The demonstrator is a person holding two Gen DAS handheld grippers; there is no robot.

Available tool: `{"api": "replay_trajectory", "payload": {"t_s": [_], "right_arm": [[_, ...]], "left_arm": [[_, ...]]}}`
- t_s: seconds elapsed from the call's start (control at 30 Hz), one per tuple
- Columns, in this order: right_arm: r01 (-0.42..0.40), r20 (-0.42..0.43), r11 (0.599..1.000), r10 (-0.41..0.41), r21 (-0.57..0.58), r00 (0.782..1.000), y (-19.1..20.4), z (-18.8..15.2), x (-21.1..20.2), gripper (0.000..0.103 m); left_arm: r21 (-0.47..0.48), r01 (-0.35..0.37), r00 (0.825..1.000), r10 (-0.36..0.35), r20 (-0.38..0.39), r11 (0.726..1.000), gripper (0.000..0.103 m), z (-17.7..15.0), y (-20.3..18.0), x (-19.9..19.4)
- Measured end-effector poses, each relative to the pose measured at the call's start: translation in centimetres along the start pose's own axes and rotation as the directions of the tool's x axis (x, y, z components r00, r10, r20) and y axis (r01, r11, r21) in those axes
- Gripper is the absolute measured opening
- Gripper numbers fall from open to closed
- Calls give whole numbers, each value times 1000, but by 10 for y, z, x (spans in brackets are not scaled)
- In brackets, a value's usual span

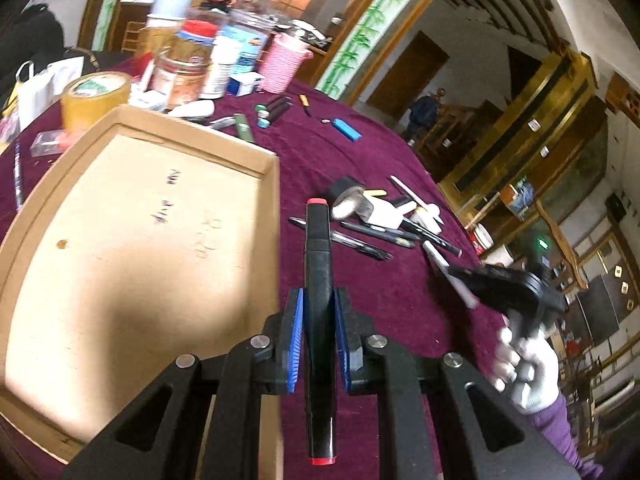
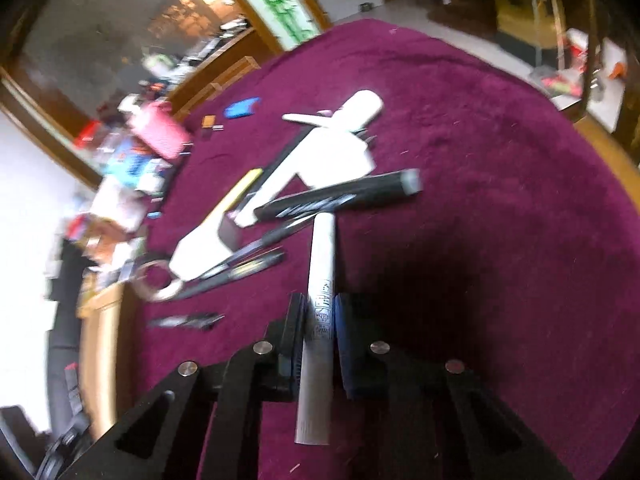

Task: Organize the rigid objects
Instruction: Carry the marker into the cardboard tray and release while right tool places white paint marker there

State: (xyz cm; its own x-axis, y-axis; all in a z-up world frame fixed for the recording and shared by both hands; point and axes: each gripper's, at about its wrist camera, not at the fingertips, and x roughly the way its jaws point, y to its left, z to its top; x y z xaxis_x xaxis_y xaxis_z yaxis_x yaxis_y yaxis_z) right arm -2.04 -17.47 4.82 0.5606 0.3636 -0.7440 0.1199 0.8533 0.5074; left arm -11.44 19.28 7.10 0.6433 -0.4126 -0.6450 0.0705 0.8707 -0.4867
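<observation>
My left gripper (image 1: 319,320) is shut on a black marker (image 1: 318,264) with red ends, held lengthwise just right of a shallow cardboard tray (image 1: 272,240). The tray's floor is bare. My right gripper (image 2: 319,320) is shut on a white pen (image 2: 322,272) low over the maroon cloth; its far end sits by a black marker (image 2: 340,200) lying crosswise. In the left wrist view the right gripper (image 1: 466,282) shows at the right, in a white-gloved hand (image 1: 524,364), with the white pen (image 1: 444,266) in it. A pile of pens (image 1: 376,236) and white pieces lies between both grippers.
Behind the tray stand a tape roll (image 1: 96,96), jars, bottles and a pink container (image 1: 282,64). A blue lighter (image 1: 347,129) and small caps lie further back on the cloth. The round table's edge (image 2: 612,152) curves at the right. A person (image 1: 424,112) stands in the far room.
</observation>
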Motion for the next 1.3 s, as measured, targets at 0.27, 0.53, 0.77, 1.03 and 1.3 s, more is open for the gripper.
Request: {"api": "replay_trajectory", "payload": {"t_s": [0.27, 0.53, 0.77, 1.03, 1.3], "right_arm": [[-201, -56, 976, 196, -89, 979, 75, -17, -6, 15], [-291, -173, 942, 262, -170, 949, 176, -31, 36, 16], [-216, -249, 952, 159, -218, 955, 232, -44, 105, 16], [-149, -251, 942, 72, -300, 965, 252, -56, 129, 18], [-138, -222, 944, 72, -300, 972, 247, -52, 123, 28]], "left_arm": [[-69, -55, 998, 54, -25, 996, 15, 23, 32, 4], [-119, -104, 989, 90, -115, 987, 15, 53, 58, 41], [-117, -153, 979, 133, -157, 981, 14, 79, 71, 76], [-137, -151, 983, 135, -122, 979, 30, 82, 80, 75], [-214, -124, 990, 107, -88, 969, 48, 79, 95, 61]]}}
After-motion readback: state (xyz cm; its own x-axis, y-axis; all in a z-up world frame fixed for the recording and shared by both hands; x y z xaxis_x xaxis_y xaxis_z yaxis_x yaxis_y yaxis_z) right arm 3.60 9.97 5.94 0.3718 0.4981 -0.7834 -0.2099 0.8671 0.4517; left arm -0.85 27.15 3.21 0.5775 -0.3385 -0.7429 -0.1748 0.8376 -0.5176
